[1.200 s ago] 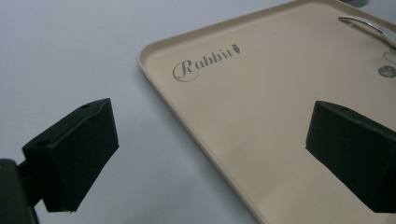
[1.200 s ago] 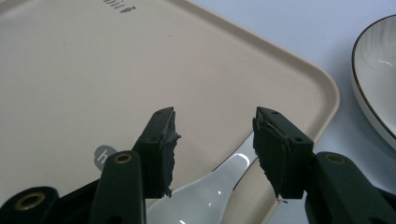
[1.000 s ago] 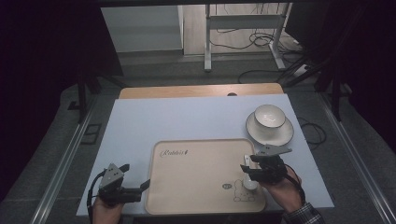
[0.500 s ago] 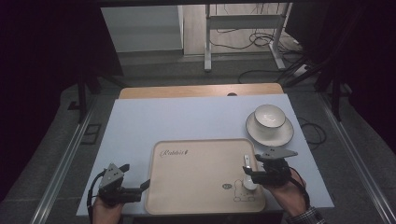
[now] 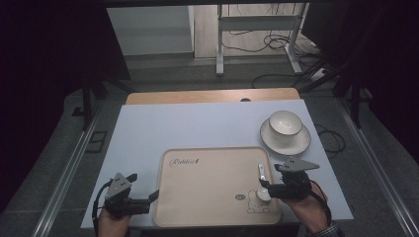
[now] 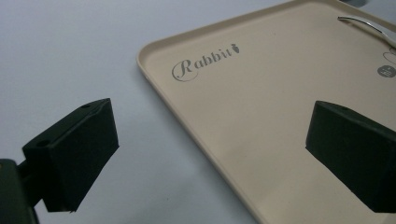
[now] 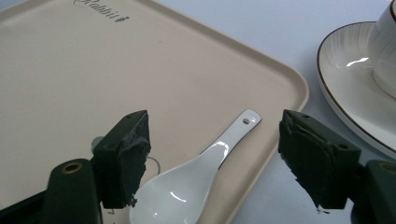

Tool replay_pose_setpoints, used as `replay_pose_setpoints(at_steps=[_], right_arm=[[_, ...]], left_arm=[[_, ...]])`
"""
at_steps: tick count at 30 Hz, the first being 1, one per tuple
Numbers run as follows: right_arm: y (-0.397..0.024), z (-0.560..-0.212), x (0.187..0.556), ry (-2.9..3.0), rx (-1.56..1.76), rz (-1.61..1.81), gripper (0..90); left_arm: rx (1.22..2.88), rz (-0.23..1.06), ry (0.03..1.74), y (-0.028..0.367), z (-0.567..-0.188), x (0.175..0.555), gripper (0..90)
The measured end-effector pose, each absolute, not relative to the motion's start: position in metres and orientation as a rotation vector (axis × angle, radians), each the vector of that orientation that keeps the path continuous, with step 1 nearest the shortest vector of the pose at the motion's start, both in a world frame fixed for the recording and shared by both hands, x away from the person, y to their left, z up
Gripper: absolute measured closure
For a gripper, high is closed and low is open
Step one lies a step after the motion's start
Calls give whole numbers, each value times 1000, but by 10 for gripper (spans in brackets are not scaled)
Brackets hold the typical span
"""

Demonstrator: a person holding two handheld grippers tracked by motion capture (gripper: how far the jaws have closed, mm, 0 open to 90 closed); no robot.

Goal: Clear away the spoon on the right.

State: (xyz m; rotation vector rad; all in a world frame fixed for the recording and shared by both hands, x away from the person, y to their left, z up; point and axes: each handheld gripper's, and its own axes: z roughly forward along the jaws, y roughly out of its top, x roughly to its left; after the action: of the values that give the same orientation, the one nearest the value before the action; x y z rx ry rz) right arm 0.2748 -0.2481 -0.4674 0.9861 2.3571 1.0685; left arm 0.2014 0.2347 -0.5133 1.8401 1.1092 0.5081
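Note:
A white ceramic spoon [image 7: 196, 177] lies on the beige tray [image 7: 116, 70] printed "Rabbit", near its right edge; its handle [image 5: 260, 171] points away from me. My right gripper [image 7: 217, 140] straddles the spoon. Its jaws have just been opening, and neither pad touches the spoon. In the high view the right gripper [image 5: 265, 187] sits at the tray's [image 5: 212, 177] near right corner. My left gripper [image 5: 143, 186] is open and holds nothing, at the tray's near left edge. In the left gripper view the left gripper [image 6: 210, 149] spans the tray's [image 6: 261, 93] rim.
A white bowl [image 5: 285, 122] stands on a dark-rimmed saucer [image 5: 296, 143] beyond the tray at the right; the saucer [image 7: 345, 84] is close to my right jaw. The pale blue table [image 5: 197, 123] stretches behind the tray.
The right gripper's jaws have spread wider around the spoon, which now rests on the tray. The left gripper has not moved.

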Motion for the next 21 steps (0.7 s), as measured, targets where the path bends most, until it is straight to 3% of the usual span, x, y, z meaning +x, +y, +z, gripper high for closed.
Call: replay_pose_setpoints(at_steps=[21], right_arm=[[-267,-467,262,2306,1041,1092,92]], left_arm=[[1838,517,1118,235,-514,202,19]])
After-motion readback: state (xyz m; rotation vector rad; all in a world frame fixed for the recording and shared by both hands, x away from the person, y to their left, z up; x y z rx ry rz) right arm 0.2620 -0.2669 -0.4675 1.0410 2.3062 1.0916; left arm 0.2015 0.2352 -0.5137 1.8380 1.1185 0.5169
